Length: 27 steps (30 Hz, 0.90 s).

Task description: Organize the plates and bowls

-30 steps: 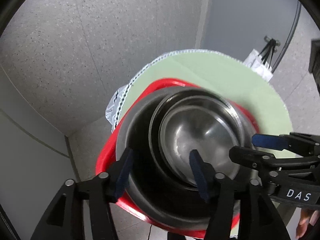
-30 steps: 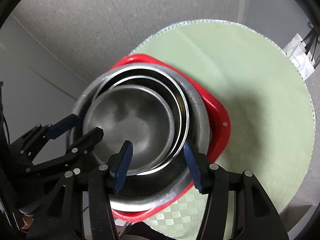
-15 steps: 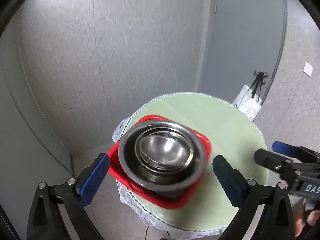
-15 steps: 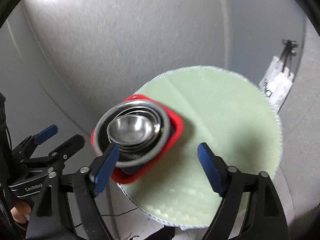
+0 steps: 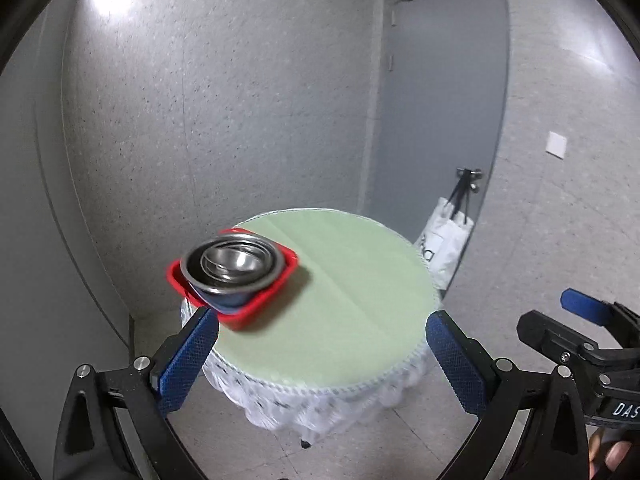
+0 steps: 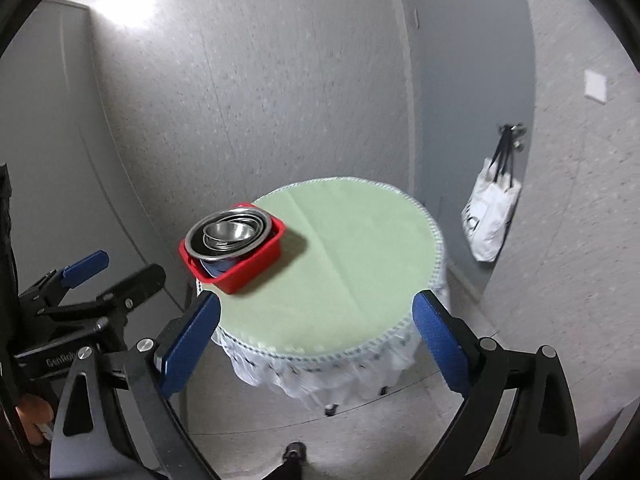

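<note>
Bowls [image 5: 232, 266] sit nested in the left wrist view: we count at least three steel ones, one inside another, stacked in a single red tub [image 5: 256, 310] at the left edge of one round table [image 5: 340, 320] with a green cloth. Something blue shows under the biggest bowl; we cannot tell what it is. The stack lies in the middle left of the frame, well apart from our left gripper [image 5: 322, 354], whose two blue pads stand wide at the lower left and lower right with nothing between them but the table's near edge. The right gripper [image 5: 568, 320] pokes in at the lower right. One white bag [image 5: 444, 248] hangs by the single grey door [image 5: 440, 100] in the upper right.

In the right wrist view we count the same: one red tub [image 6: 248, 272] holding the nested bowls [image 6: 228, 234], left of centre on the table [image 6: 360, 264]. Our right gripper [image 6: 316, 342] is opening, its pads wide apart at the bottom of the frame, empty, with the stack above and beyond its left pad. The left gripper [image 6: 114, 270] shows at the middle left, and the bag [image 6: 490, 216] hangs at the right.
</note>
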Available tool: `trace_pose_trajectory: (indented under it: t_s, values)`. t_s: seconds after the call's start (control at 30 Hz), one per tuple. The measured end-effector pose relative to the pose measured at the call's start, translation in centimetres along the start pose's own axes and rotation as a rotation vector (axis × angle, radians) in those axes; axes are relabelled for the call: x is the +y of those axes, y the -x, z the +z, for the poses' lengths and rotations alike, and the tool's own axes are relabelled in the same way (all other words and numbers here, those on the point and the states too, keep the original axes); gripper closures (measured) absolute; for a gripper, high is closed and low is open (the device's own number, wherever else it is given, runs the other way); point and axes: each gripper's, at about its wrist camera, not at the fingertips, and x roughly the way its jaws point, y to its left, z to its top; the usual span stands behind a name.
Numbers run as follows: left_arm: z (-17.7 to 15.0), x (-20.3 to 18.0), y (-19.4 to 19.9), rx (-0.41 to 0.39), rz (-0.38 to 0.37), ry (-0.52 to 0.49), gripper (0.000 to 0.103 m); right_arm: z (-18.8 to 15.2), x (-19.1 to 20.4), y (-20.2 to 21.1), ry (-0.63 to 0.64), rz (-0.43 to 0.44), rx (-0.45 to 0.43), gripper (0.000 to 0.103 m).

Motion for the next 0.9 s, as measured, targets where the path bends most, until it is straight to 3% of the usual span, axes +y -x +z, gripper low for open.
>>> trace_pose_trajectory:
  t_s: [0.17, 0.4, 0.9]
  values:
    - [-2.9, -3.9, 6.4, -0.046, 0.011, -0.021, 0.001, -2.3, -1.5, 6.0, 0.009, -0.028, -0.05, 0.001]
    - [-5.9, -6.3, 13.2, -0.121, 0.0, -0.051, 0.001, -4.5, -2.1, 12.8, -0.002, -0.073, -0.119, 0.0]
    - [-11.2, -3.4, 21.5, -0.229, -0.037, -0.081, 0.001, -6.6, 1.6, 20.5, 0.008, -0.1, -0.218, 0.0]
